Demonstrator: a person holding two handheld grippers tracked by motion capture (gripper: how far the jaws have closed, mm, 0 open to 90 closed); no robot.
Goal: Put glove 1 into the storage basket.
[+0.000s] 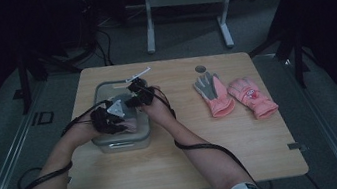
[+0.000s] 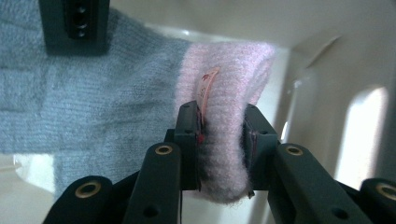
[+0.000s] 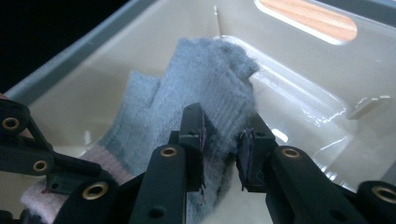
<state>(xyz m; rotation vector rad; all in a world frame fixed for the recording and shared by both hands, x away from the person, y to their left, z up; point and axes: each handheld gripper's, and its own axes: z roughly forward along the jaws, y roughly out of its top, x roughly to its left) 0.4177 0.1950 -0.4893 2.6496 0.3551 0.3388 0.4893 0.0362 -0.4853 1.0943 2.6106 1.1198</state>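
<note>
A grey knitted glove with a pink cuff (image 2: 224,126) is held by both grippers inside a clear plastic bin (image 1: 113,144) at the left of the wooden table (image 1: 176,159). In the left gripper view, the left gripper (image 2: 223,135) is seen clamped on the pink cuff, which bulges between the narrowly set pads. In the right gripper view, the right gripper (image 3: 223,144) is seen pinched on the grey finger end of the glove (image 3: 205,88), the knit gathered between its jaws. In the high view, both grippers (image 1: 109,117) (image 1: 137,95) are seen close together over the bin. Two more gloves, one grey and pink (image 1: 214,95), one pink (image 1: 251,96), are laid side by side on the table, well apart from the bin.
</note>
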